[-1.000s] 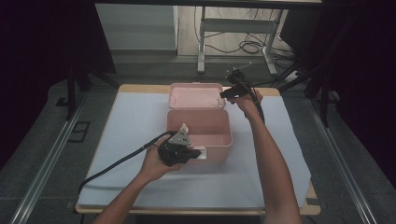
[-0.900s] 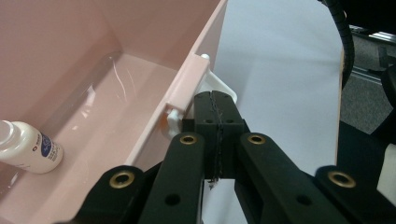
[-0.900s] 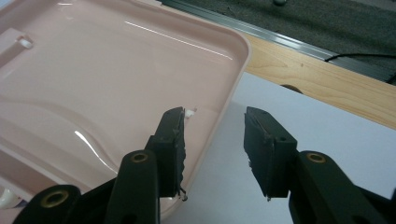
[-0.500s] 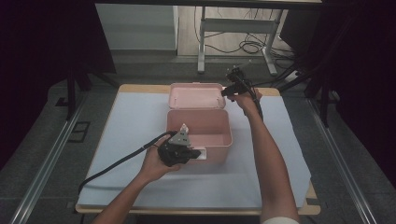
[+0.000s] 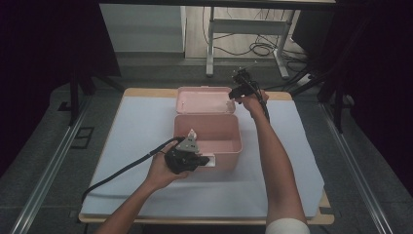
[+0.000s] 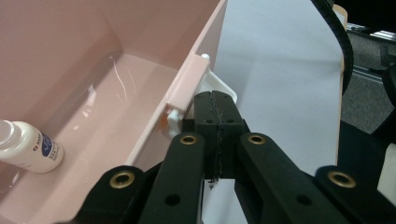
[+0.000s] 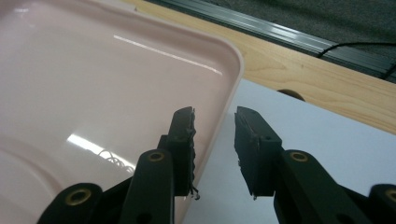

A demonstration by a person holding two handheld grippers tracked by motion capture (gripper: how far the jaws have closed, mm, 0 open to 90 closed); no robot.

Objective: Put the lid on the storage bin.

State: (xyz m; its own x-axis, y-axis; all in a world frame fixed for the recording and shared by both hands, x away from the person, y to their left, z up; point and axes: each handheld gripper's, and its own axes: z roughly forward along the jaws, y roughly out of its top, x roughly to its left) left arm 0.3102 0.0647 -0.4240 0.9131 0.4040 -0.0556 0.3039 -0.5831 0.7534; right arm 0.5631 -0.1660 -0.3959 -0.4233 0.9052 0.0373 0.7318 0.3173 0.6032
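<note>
A pink box [image 5: 225,157] stands open on the table, its lid [image 5: 204,100] swung back flat behind it. Inside lies a small white bottle [image 6: 28,149] on the box floor. My left gripper [image 5: 207,160] rests at the box's front wall, jaws shut, tips [image 6: 215,100] against the white latch [image 6: 223,87]. My right gripper [image 5: 234,95] is at the lid's right rim. Its jaws have just been closing and now straddle the lid [image 7: 93,84] edge, one pad inside and one outside, with a gap left on the outer side [image 7: 214,119].
A white sheet [image 5: 141,126] covers the wooden table [image 7: 303,70]. Black cables trail from both grippers, the left one curling to the table's front left. A metal rail runs past the far edge, with desk legs and cords on the floor beyond.
My right hand has shifted slightly toward the lid's right rim and its jaws stand narrower. The left hand, the box and the lid have stayed where they were.
</note>
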